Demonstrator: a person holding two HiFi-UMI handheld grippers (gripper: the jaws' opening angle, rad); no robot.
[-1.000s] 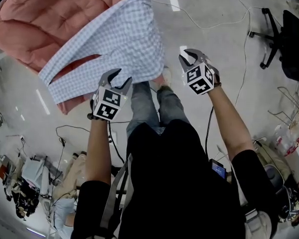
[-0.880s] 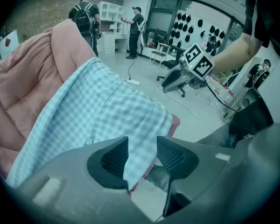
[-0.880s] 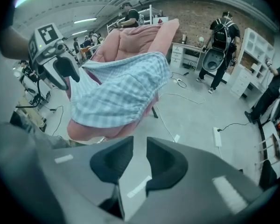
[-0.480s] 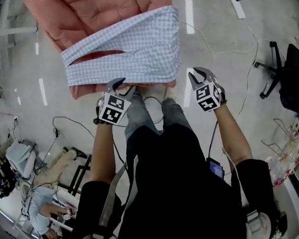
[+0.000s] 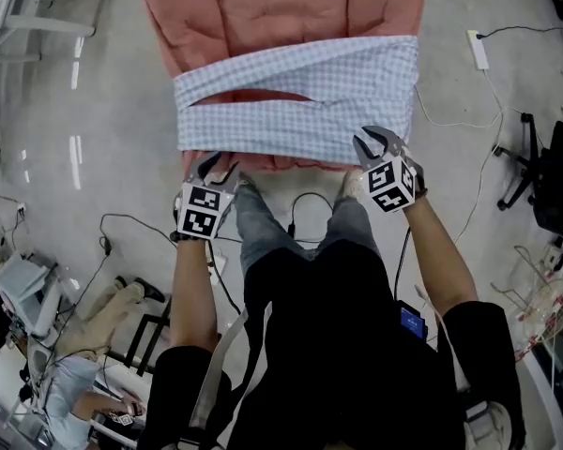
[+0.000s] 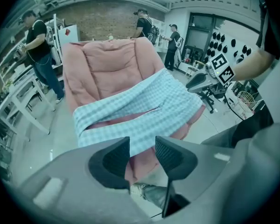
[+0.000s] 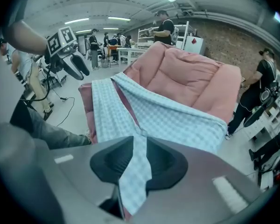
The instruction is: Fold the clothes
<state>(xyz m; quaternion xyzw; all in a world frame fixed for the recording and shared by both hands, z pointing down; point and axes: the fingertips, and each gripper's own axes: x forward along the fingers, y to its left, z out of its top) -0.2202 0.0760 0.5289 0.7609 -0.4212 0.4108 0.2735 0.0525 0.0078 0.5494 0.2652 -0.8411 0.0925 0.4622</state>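
Pale-blue checked cloth, the garment [image 5: 300, 101] lies spread crosswise over the pink pad [image 5: 281, 7], at 12 o'clock from the person in the head view. A long slit in it shows the pad beneath.

The right tongs [image 5: 375, 142] sit at the garment's 5 o'clock corner and are clamped on a strip of it. The right gripper view shows that checked strip running down between the pads. The left tongs [image 5: 220, 164] hover at the 7 o'clock corner with jaws apart and nothing between them. The cloth's near edge lies just beyond their tips, toward 12 o'clock.

The step in hand looks like taking hold of the near edge, ahead of the first fold. Next, the left tongs would need to reach on to the hem and close on it, matching the right grip. Both corners could then rise together and travel toward 12 o'clock, kept level so the cloth neither skews nor drags off the pad.
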